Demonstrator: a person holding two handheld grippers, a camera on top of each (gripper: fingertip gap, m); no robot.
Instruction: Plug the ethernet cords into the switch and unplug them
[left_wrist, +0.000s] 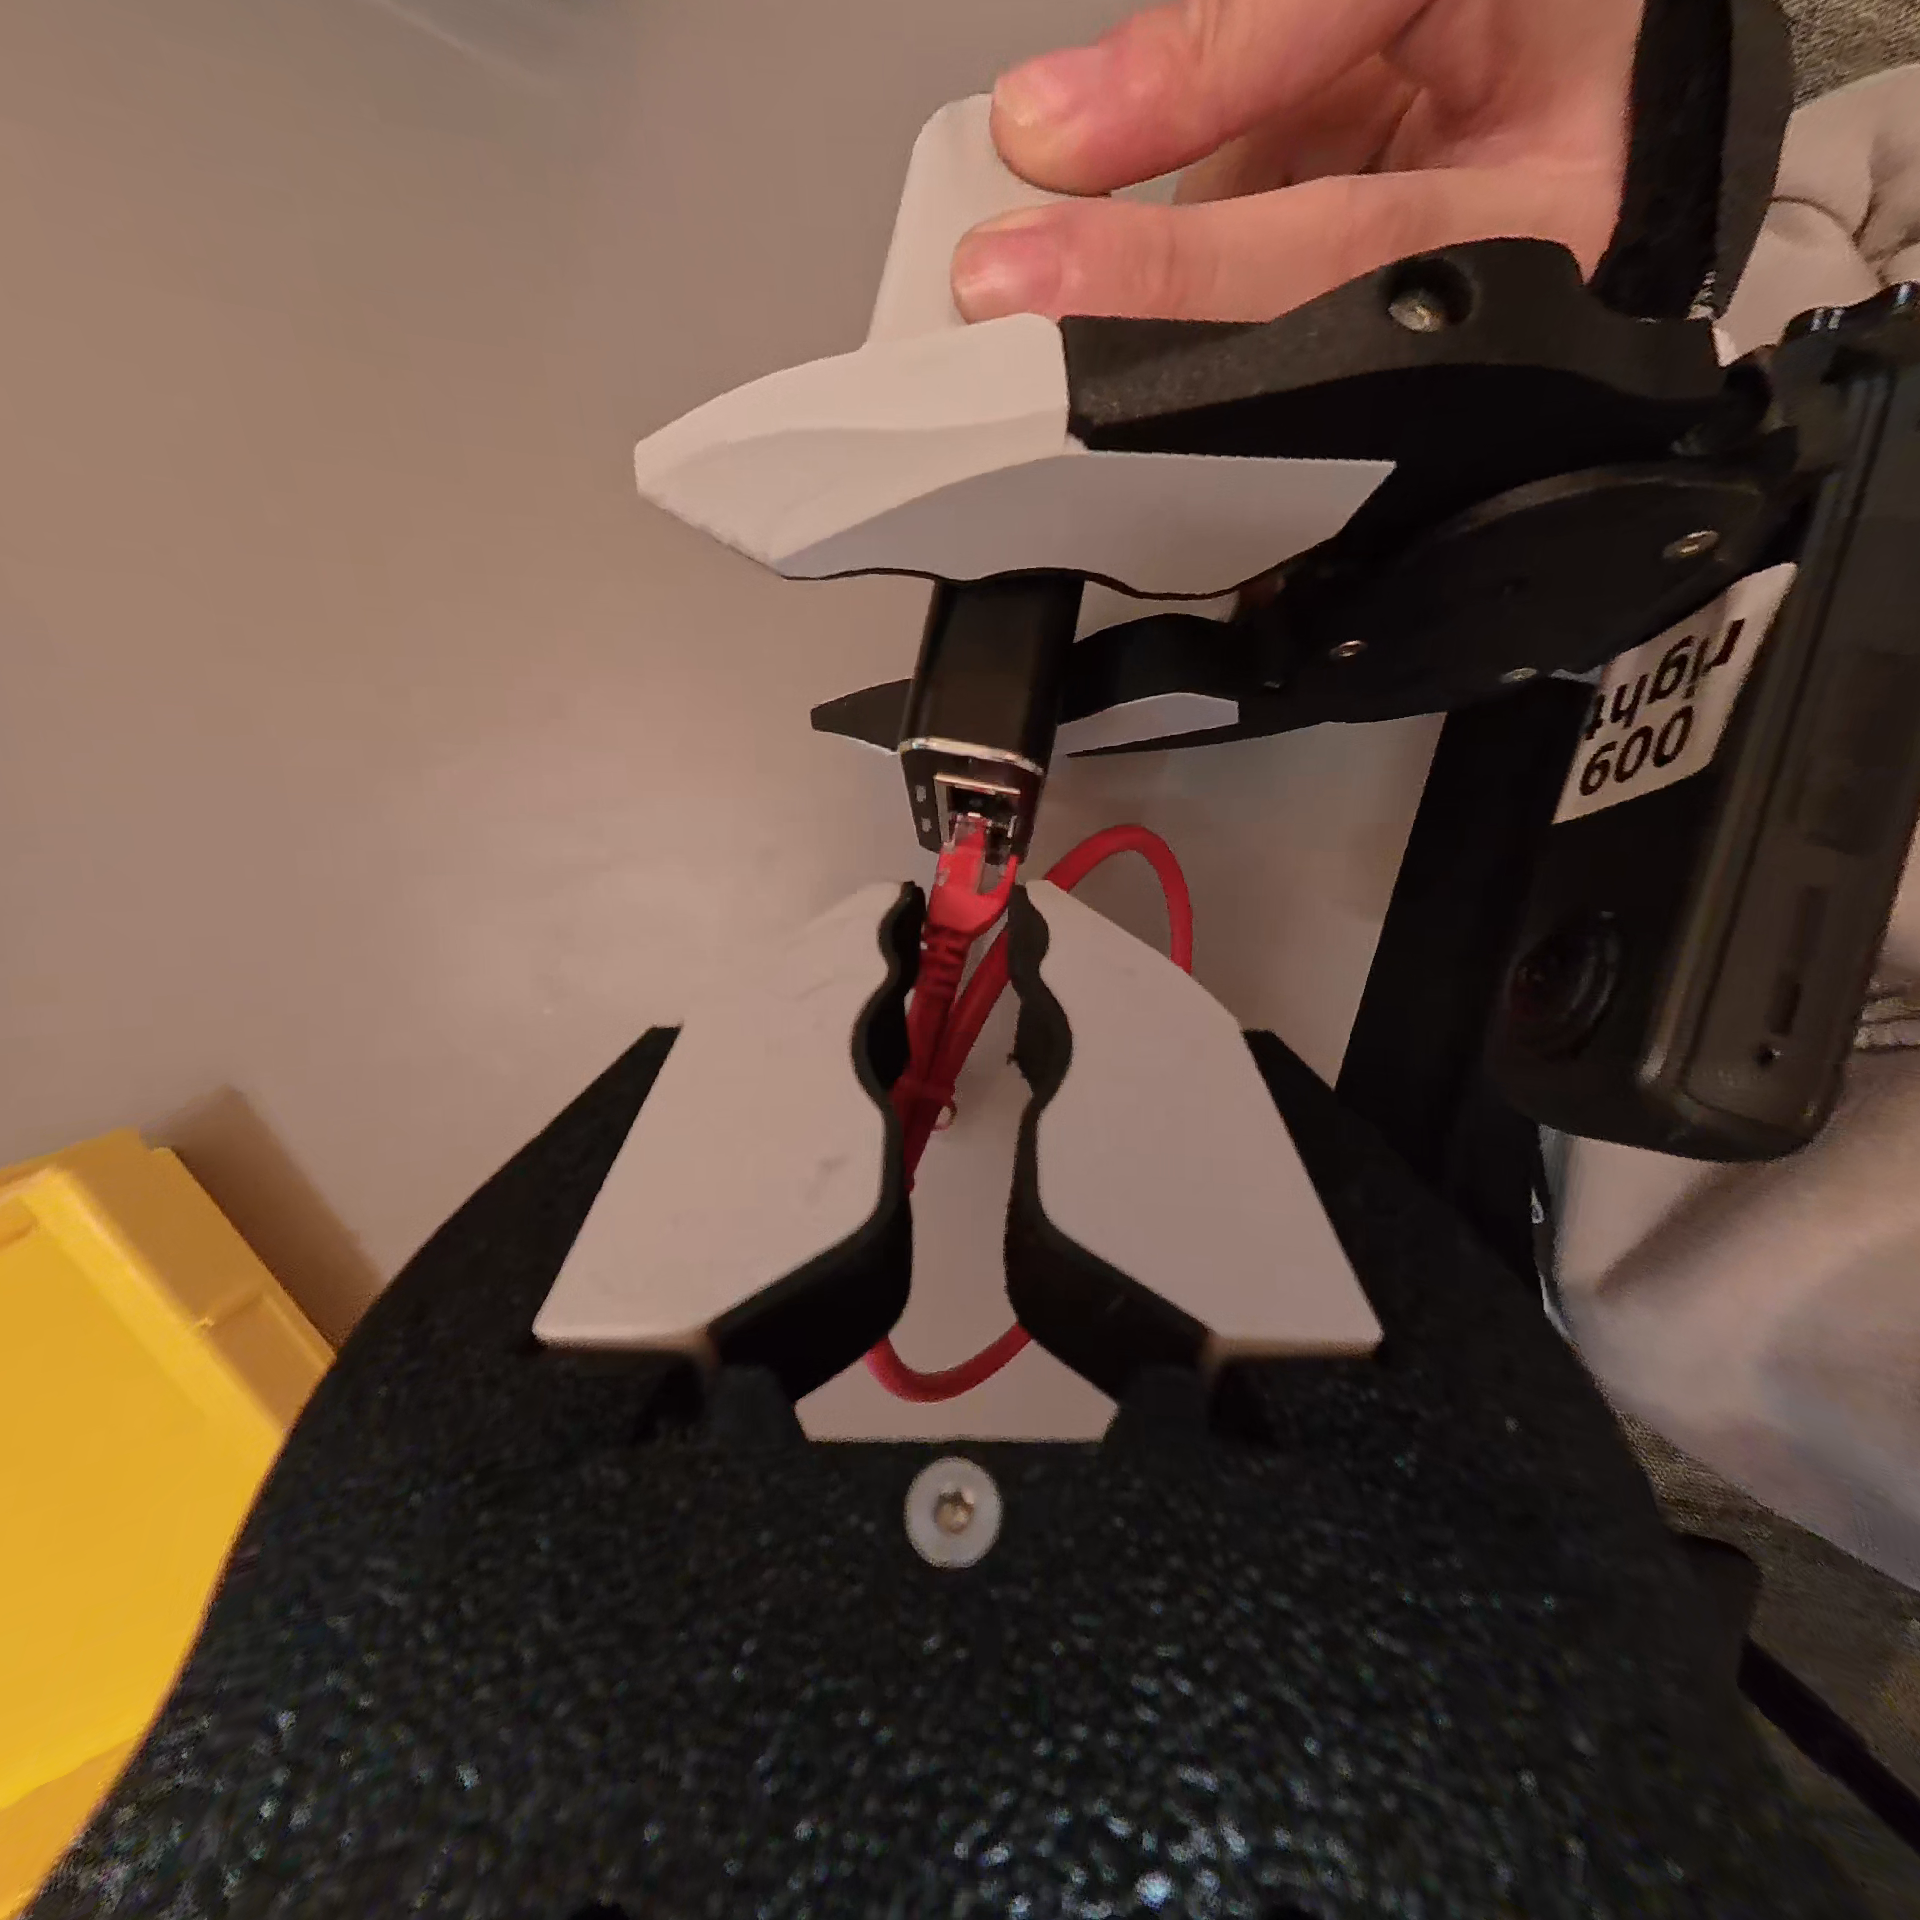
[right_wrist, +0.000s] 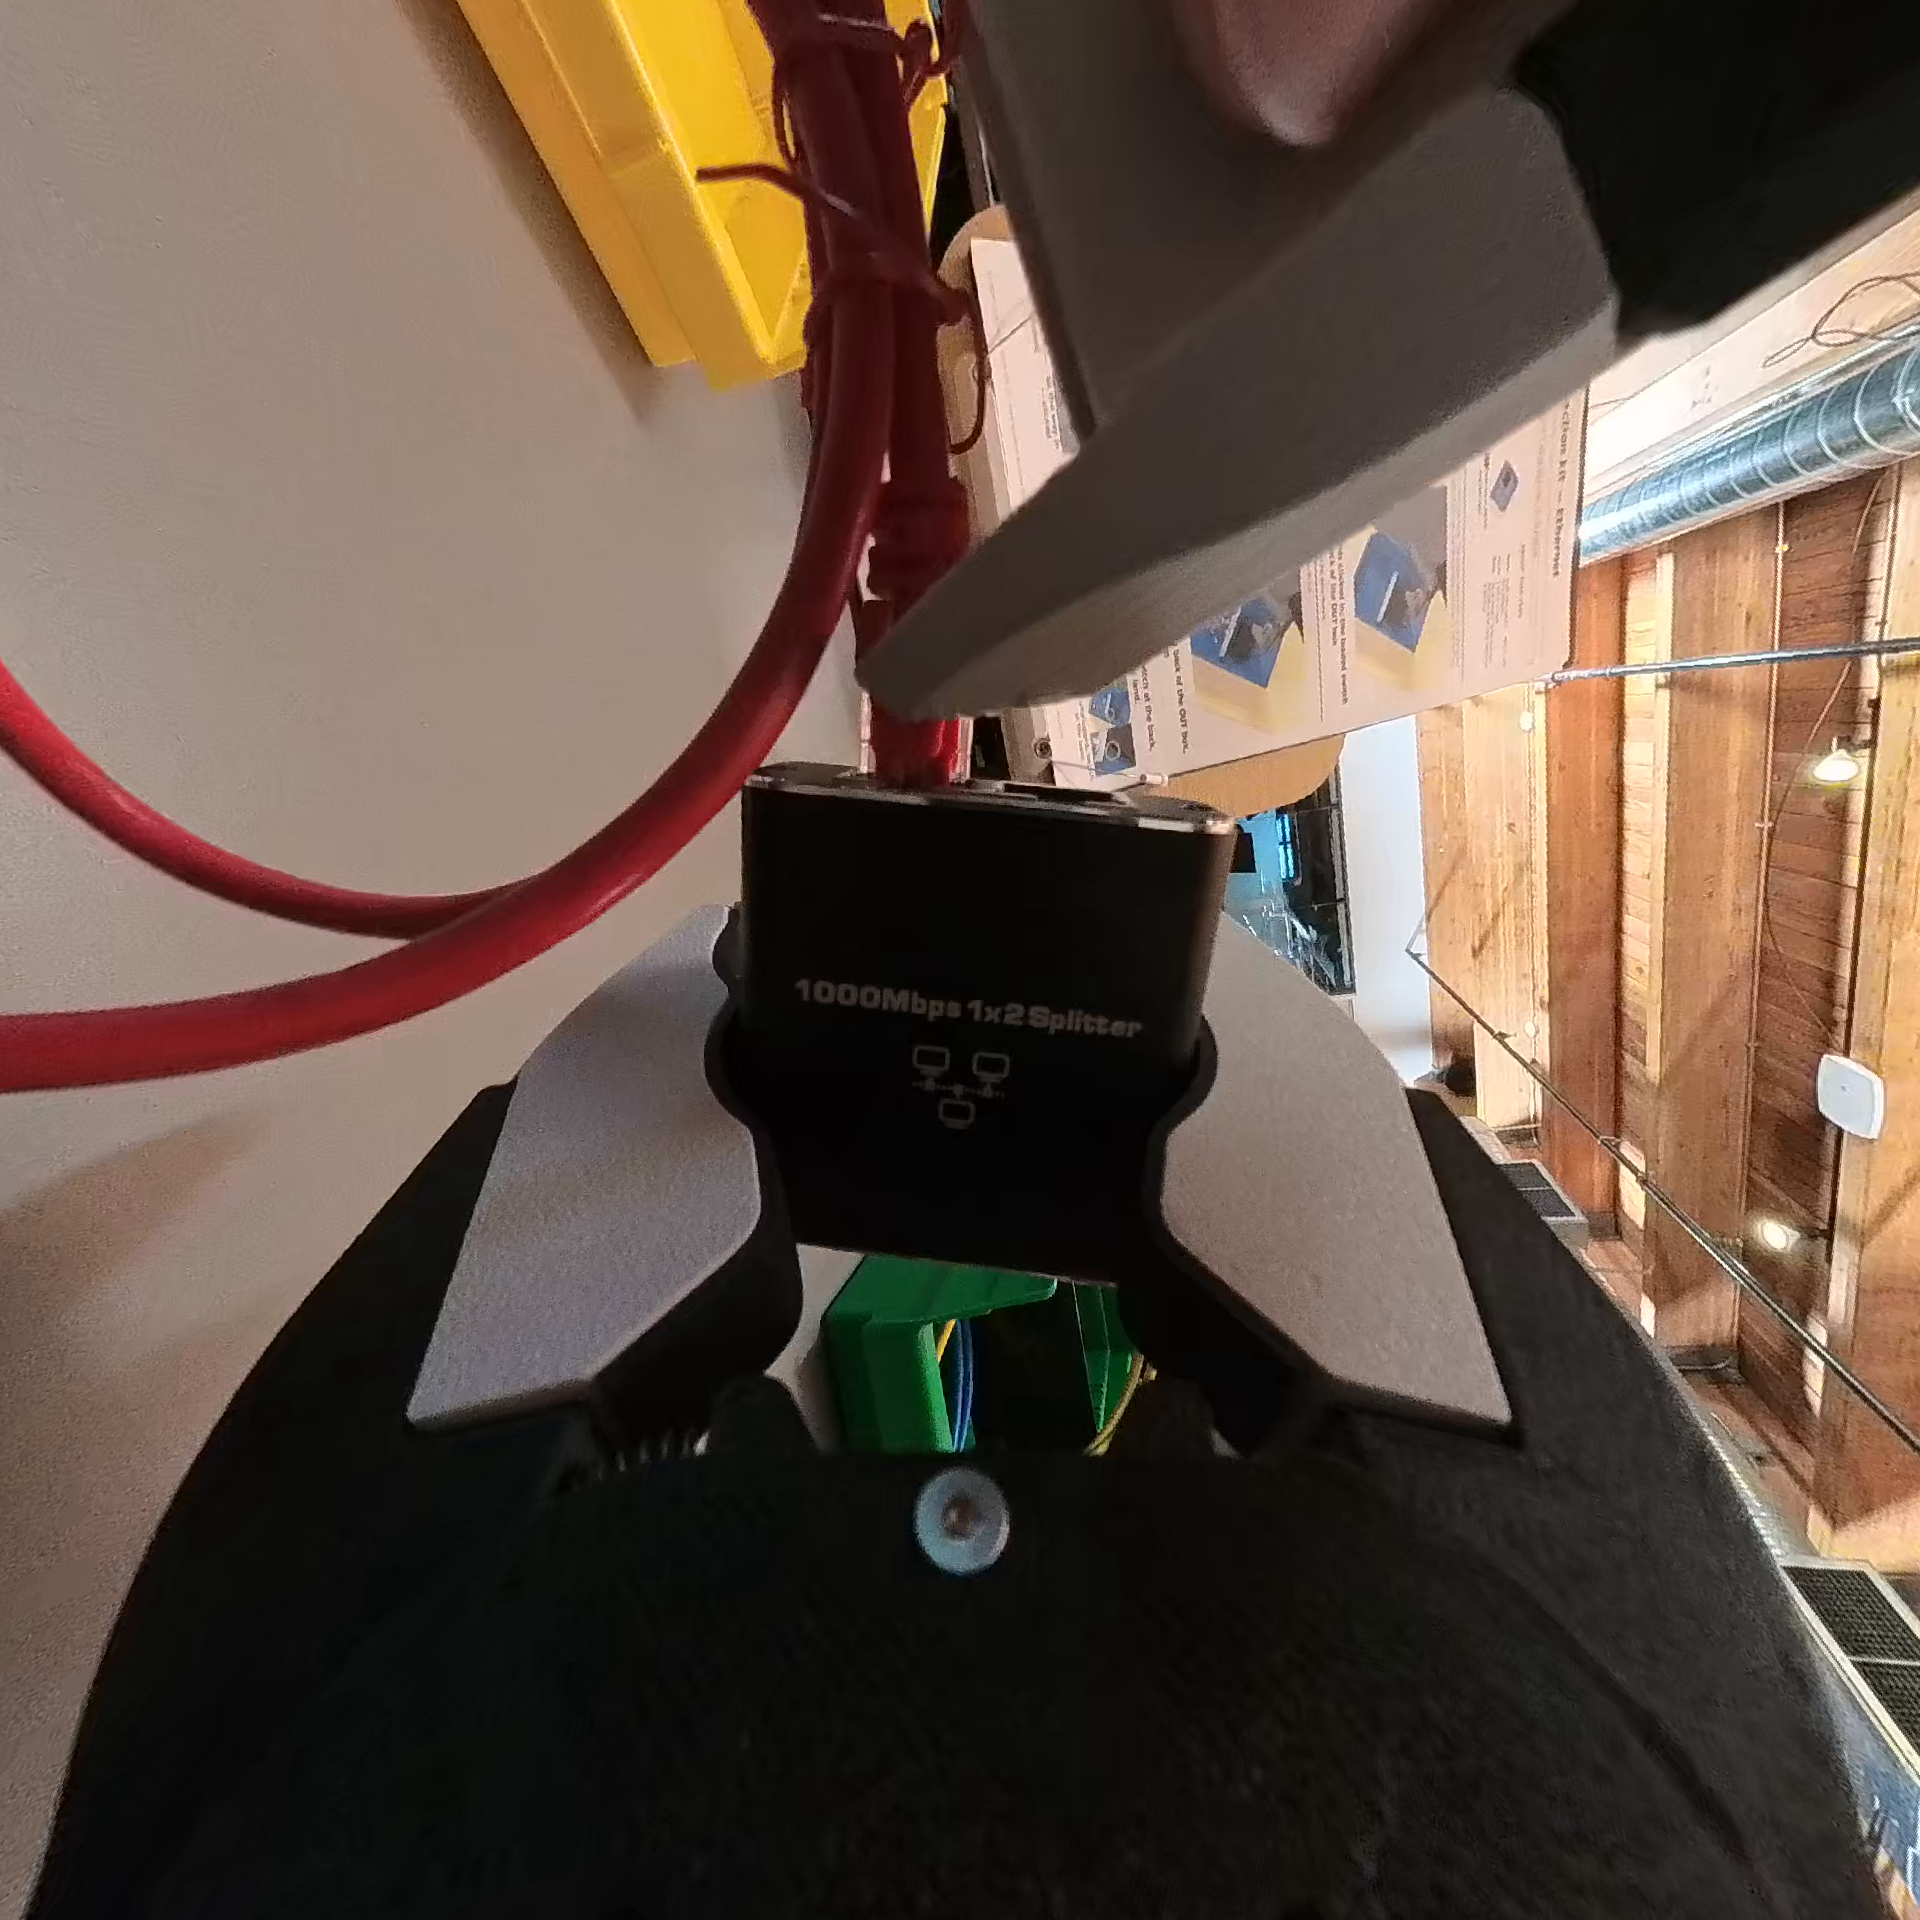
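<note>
Switch (right_wrist: 977, 997) is pinched in right gripper (right_wrist: 961, 1049) jaws, red cord (left_wrist: 961, 920) plug at its port, pinched by left gripper (left_wrist: 966, 925) jaws; risk w/ off-axis push: plug jams or switch slips

The switch (right_wrist: 977, 997) is showing smooth black casing with a shiny metal rim; the cord (left_wrist: 951, 935) is looking like glossy red plastic; the fingers (left_wrist: 1132, 1143) are wearing matt grey pads.

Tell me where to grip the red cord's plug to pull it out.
Grip the ribbed boot just behind the red plug, across its narrow sides, coming straight along the cord. It sits in the black box's port, so pull in line. The left hand-held gripper already straddles it.
</note>
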